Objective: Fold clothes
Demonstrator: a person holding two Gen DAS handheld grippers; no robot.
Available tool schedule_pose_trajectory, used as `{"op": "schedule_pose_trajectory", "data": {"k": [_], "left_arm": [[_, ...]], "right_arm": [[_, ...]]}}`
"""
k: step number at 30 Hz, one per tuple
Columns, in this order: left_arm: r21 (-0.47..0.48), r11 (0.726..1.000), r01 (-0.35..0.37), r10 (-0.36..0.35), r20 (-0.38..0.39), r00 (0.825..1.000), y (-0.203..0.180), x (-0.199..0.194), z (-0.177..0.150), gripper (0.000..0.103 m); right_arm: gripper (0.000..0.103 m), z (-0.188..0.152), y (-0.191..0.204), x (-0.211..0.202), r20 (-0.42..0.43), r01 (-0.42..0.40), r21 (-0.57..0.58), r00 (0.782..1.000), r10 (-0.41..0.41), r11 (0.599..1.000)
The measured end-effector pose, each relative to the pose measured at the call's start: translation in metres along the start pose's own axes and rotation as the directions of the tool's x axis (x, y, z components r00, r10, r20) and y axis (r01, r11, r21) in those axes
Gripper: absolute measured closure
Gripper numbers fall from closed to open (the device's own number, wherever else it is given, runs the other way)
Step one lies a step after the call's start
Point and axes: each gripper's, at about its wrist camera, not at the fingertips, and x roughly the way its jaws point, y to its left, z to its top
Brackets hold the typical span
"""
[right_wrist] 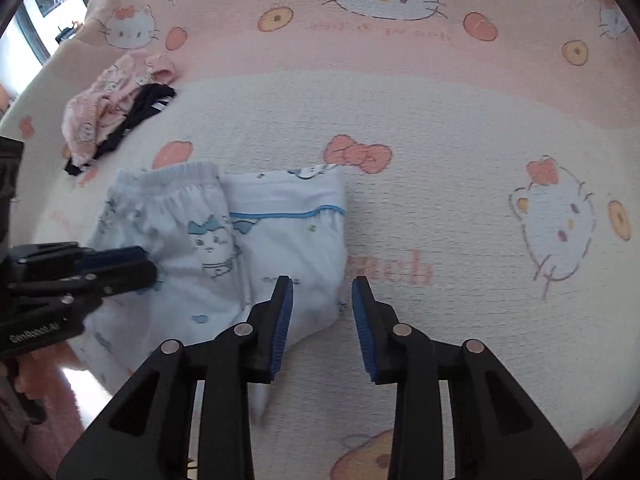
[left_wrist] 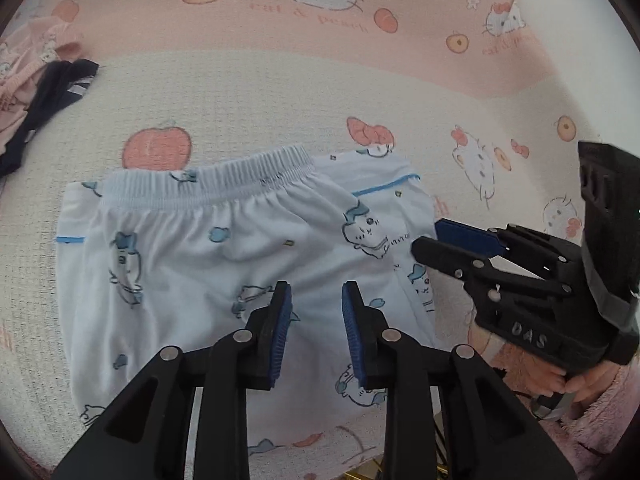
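Note:
Pale blue pyjama pants [left_wrist: 192,248] with an elastic waistband and cartoon prints lie flat on the bed cover. At their right side lies a folded white top [left_wrist: 384,184] with blue piping. My left gripper [left_wrist: 317,296] hovers open over the pants' lower middle, with nothing between its pads. My right gripper [left_wrist: 430,236] reaches in from the right over the seam where the two garments meet. In the right wrist view the right gripper [right_wrist: 322,286] is open at the near right corner of the top [right_wrist: 292,232]. There the pants [right_wrist: 172,220] are partly hidden by the left gripper [right_wrist: 150,264].
A heap of pink and dark clothes [right_wrist: 108,112] lies at the far left of the cat-print bed cover [right_wrist: 460,184]. A hand in a fluffy pink sleeve [left_wrist: 560,376] holds the right gripper. The bed's near edge and the floor [right_wrist: 60,380] show at the lower left.

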Motion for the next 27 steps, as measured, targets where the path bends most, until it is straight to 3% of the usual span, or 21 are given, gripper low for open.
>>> {"op": "schedule_pose_trajectory", "data": {"k": [1,5,7,8,9,11,15,18,21,24,27], "left_arm": [[0.02,0.999,-0.029,0.029,-0.007,1.0,-0.002,0.003,-0.001,0.068],[0.037,0.982,-0.183,0.184,-0.004,0.983,0.003,-0.005,-0.001,0.068],[-0.007,0.987,-0.162,0.162,0.008,0.987,0.016,-0.018,-0.002,0.068],[-0.021,0.994,-0.107,0.107,0.009,0.994,0.019,-0.02,-0.002,0.068],[-0.011,0.998,-0.061,0.061,0.014,0.998,0.014,-0.019,-0.001,0.067],[0.072,0.996,-0.06,0.058,0.025,0.998,-0.008,-0.011,-0.001,0.067],[0.17,0.973,-0.157,0.164,-0.027,0.986,-0.028,0.015,-0.007,0.067],[0.175,0.936,-0.306,0.316,-0.028,0.948,-0.02,0.008,-0.008,0.064],[0.135,0.943,-0.303,0.31,-0.032,0.95,-0.009,0.0,-0.008,0.064],[0.164,0.926,-0.339,0.35,-0.04,0.936,-0.011,0.003,-0.009,0.064],[0.1,0.947,-0.306,0.313,-0.056,0.948,0.001,0.002,-0.005,0.062]], "right_arm": [[0.069,-0.001,0.012,0.0,-0.001,-0.011,-0.052,1.0,0.011,0.999],[0.069,-0.002,0.005,-0.002,-0.001,0.003,-0.013,1.0,-0.003,1.0],[0.07,-0.002,-0.001,-0.004,-0.002,0.012,0.014,1.0,-0.012,1.0],[0.069,-0.001,-0.003,-0.005,-0.002,0.016,0.027,1.0,-0.016,1.0],[0.068,-0.001,-0.006,-0.006,-0.003,0.021,0.04,1.0,-0.021,0.999],[0.068,-0.002,-0.012,-0.008,-0.005,0.004,0.075,1.0,-0.003,0.997],[0.067,-0.006,0.005,-0.004,-0.036,-0.047,0.009,0.998,0.047,0.999],[0.067,-0.009,0.015,0.005,-0.053,-0.009,-0.028,0.999,0.007,1.0],[0.067,-0.009,0.017,0.01,-0.056,0.049,-0.049,0.997,-0.052,0.998],[0.067,-0.007,0.023,0.008,-0.032,0.027,-0.075,0.999,-0.03,0.997],[0.067,-0.005,0.027,0.01,-0.034,-0.007,-0.076,0.999,0.004,0.997]]}}
